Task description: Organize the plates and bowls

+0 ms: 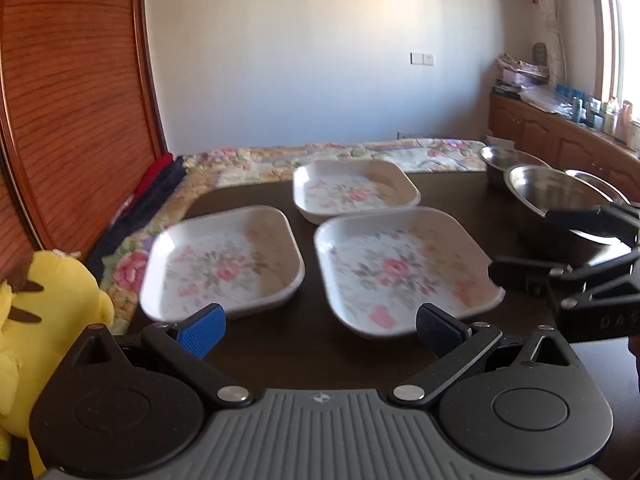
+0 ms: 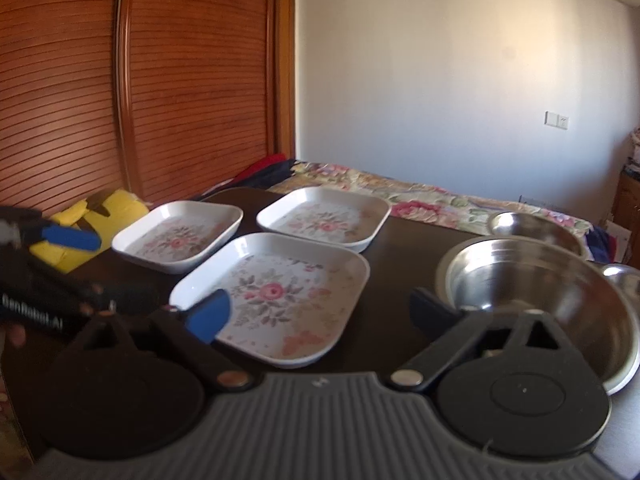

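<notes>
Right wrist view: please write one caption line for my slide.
Open right gripper above a dark table with three floral plates and steel bowls.

Your left-wrist view smears all three plates; the nearest plate (image 1: 404, 276) has its near rim behind the right finger pad (image 1: 438, 330). The big bowl (image 1: 560, 196) is partly covered by the right gripper (image 1: 520, 244), itself cut by the frame edge. The far bowl (image 1: 506, 160) sits half behind it. The yellow toy (image 1: 48, 320) is cropped at left. Counter clutter (image 1: 600, 112): too small to identify.

In your right-wrist view, the third bowl (image 2: 624, 276) shows only a rim sliver at the edge.
</notes>
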The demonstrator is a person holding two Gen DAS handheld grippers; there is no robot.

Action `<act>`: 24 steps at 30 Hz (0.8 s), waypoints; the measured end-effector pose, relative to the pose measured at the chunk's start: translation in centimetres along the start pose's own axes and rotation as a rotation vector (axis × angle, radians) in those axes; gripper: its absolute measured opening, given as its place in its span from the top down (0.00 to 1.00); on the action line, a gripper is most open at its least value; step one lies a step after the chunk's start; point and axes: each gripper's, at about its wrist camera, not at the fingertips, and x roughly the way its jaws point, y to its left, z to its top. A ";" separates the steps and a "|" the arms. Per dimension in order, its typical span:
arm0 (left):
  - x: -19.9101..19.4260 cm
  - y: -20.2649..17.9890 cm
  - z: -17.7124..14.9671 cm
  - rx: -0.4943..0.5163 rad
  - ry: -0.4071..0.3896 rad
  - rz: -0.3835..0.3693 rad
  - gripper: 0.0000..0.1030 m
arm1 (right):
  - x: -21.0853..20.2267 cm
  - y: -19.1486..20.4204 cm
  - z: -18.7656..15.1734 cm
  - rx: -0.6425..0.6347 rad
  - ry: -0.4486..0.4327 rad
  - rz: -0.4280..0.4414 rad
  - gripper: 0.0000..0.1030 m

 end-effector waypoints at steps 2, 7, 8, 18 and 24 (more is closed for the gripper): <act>0.3 0.5 0.3 -0.004 -0.017 -0.006 0.00 | 0.8 0.1 0.2 0.010 0.015 0.011 0.14; 1.5 1.3 0.8 -0.037 -0.022 -0.061 0.15 | 2.4 0.5 0.7 -0.002 0.038 -0.009 0.20; 1.8 1.3 0.9 -0.039 -0.020 -0.071 0.16 | 2.6 0.5 0.7 -0.002 0.042 -0.012 0.21; 4.3 1.0 0.7 -0.061 0.010 -0.129 0.52 | 4.6 0.3 0.6 0.010 0.101 -0.033 0.40; 5.2 0.9 0.3 -0.073 0.033 -0.143 0.64 | 4.8 -0.1 0.1 0.034 0.125 -0.036 0.48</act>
